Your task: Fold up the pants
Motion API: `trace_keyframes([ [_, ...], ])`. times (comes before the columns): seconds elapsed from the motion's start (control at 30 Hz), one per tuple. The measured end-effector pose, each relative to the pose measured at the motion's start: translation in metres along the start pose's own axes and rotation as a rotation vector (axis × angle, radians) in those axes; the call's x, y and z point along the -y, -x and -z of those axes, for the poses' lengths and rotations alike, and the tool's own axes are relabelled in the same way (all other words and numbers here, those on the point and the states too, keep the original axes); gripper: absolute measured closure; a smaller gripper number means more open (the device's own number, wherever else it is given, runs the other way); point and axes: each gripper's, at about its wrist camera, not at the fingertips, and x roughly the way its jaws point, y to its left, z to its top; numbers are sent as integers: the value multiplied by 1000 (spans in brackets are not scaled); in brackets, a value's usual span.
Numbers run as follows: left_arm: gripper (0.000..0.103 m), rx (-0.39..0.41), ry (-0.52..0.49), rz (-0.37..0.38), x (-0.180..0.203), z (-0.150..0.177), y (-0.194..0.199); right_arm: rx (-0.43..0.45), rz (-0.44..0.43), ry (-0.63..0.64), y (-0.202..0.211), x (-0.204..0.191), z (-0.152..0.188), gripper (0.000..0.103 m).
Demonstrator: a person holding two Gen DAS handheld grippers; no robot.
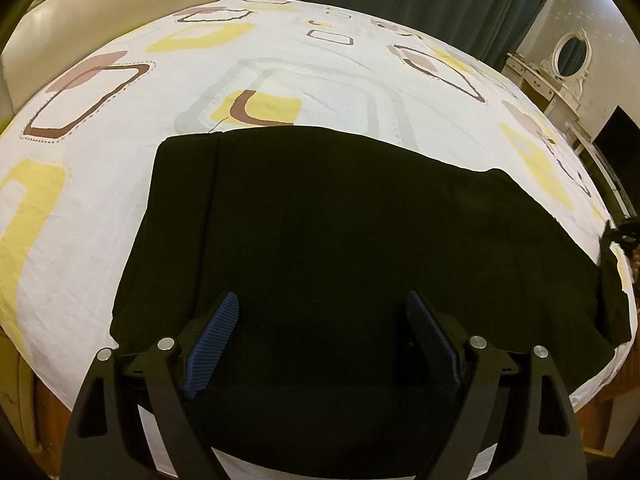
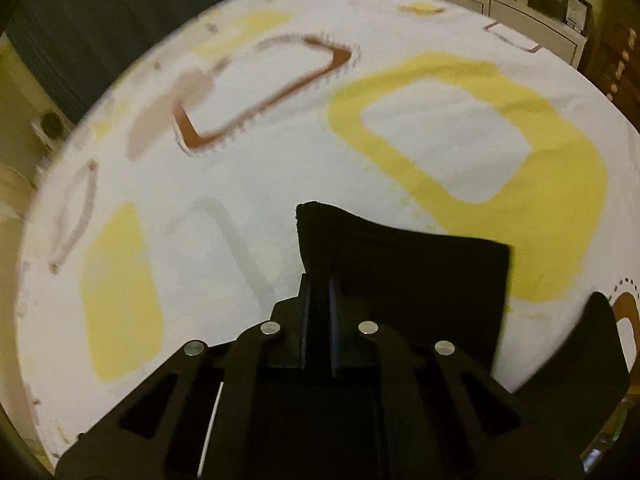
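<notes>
White patterned bed sheet (image 1: 120,184) holds half-folded black cloth pants (image 1: 340,232); right tongs (image 2: 319,284) pinch their end, left tongs (image 1: 322,308) gape above them.

The near part of the black pants (image 1: 340,240) is covered by the left gripper (image 1: 320,312) body and cut off at the left wrist view's bottom edge. In the right wrist view, the bedsheet (image 2: 200,200) pattern is smeared by motion blur. The cloth between the right gripper (image 2: 320,292) pads is hidden. The small items on the far cabinet (image 2: 520,12) cannot be identified.
</notes>
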Motion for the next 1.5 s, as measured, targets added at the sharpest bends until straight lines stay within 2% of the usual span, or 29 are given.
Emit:
trace_keyframes([
  [0.23,18,-4,20,2,-1,0,2,148,-186,-92,92,66,20,96],
  [0.4,18,-5,24,2,-1,1,3,252,-287,-181,143,140,50,96],
  [0.53,18,-4,19,-4,1,1,3,240,-293,-274,137,197,77,97],
  [0.67,18,-4,14,-1,1,2,3,178,-327,-422,107,245,104,97],
  [0.83,18,-3,9,-9,2,2,3,148,-350,-493,84,258,121,96],
  [0.93,18,-3,11,-8,2,3,3,156,-390,-523,82,260,121,91],
  [1.0,18,-3,9,-9,2,3,3,168,-404,-537,84,262,119,75],
  [1.03,18,-2,8,-11,2,3,3,166,-395,-535,84,261,116,75],
  [1.1,18,-1,5,-13,2,4,3,160,-375,-513,84,260,111,96],
  [1.3,18,2,-4,-15,3,4,3,165,-316,-467,89,265,118,97],
  [1.5,18,3,-11,-19,3,4,4,155,-340,-498,76,277,127,98],
])
